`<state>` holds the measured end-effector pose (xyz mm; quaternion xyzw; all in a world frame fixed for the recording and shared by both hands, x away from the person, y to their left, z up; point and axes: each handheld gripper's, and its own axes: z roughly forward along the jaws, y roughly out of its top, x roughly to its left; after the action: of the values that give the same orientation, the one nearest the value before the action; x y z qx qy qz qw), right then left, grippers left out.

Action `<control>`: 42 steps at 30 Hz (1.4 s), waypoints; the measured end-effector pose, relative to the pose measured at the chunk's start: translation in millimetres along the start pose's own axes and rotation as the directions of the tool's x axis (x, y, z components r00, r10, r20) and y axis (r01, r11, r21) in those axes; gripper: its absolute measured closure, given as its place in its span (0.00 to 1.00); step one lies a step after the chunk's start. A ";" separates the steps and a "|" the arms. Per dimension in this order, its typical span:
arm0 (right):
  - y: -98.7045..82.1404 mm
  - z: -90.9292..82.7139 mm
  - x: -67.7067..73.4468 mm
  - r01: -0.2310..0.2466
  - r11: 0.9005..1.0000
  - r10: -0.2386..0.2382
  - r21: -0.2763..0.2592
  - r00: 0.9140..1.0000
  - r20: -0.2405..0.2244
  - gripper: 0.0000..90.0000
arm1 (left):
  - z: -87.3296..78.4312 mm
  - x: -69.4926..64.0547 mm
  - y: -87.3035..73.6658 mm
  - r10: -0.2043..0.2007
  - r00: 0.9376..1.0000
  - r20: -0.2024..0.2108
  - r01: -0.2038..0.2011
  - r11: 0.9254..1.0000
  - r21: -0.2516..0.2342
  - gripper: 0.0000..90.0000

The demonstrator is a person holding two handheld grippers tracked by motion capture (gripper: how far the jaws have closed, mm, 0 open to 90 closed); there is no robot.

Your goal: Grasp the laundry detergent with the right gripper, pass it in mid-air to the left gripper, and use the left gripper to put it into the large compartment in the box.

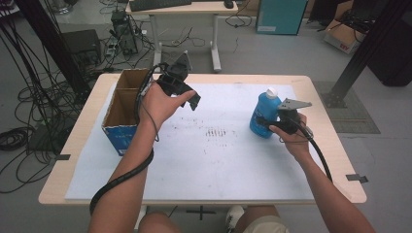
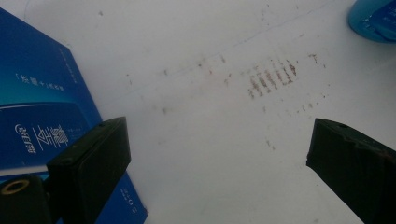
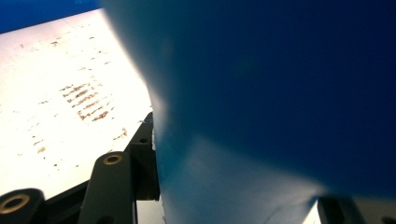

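Grey concrete floor (image 1: 272,48) strewn with black cables (image 1: 29,92), a pale wooden desk (image 1: 182,8) standing behind.

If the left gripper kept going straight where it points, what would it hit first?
Probably the white tabletop sheet: the open left gripper aims at its bare, stained surface, with the blue cardboard box off to one side.

White-topped table (image 1: 204,160) seen from above, open cardboard box (image 1: 122,110) with blue front at left, left gripper (image 1: 190,98) raised beside it, jaws apart, right gripper (image 1: 266,122) clamped on upright blue bottle (image 1: 264,112), white cap, at right.
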<state>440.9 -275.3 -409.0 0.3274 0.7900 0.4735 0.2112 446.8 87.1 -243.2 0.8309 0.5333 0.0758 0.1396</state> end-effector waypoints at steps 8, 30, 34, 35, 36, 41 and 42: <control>0.0 0.0 0.0 0.000 1.000 0.000 0.000 1.000 0.000 0.48 | 0.0 0.6 -0.4 0.000 1.000 0.001 0.000 1.000 0.003 0.07; 0.1 0.2 0.3 0.002 1.000 -0.002 -0.003 1.000 0.004 0.48 | -2.1 1.2 -2.0 0.003 1.000 -0.002 -0.003 1.000 -0.001 0.07; 0.0 0.1 0.3 0.005 1.000 -0.005 -0.003 1.000 0.004 0.48 | -2.4 1.5 -2.1 0.003 1.000 -0.003 -0.003 1.000 -0.002 0.07; -0.1 0.1 0.4 0.005 1.000 -0.005 -0.003 1.000 0.005 0.48 | -2.4 1.5 -2.2 0.002 1.000 -0.003 -0.002 1.000 -0.003 0.07; 0.0 0.1 0.5 0.005 1.000 -0.005 -0.003 1.000 0.005 0.48 | -2.3 1.6 -2.2 0.004 1.000 -0.004 -0.004 1.000 -0.001 0.07; -0.1 0.1 0.3 0.004 1.000 -0.004 -0.003 1.000 0.005 0.48 | -2.2 1.9 -2.4 0.002 1.000 -0.001 -0.002 1.000 0.005 0.07; -0.1 0.1 0.3 0.004 1.000 -0.004 -0.003 1.000 0.004 0.48 | -2.2 2.0 -2.6 0.002 1.000 -0.002 -0.002 1.000 0.004 0.07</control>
<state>440.8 -275.1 -409.1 0.3267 0.7893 0.4737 0.2144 444.8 90.3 -241.9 0.8317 0.5326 0.0756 0.1375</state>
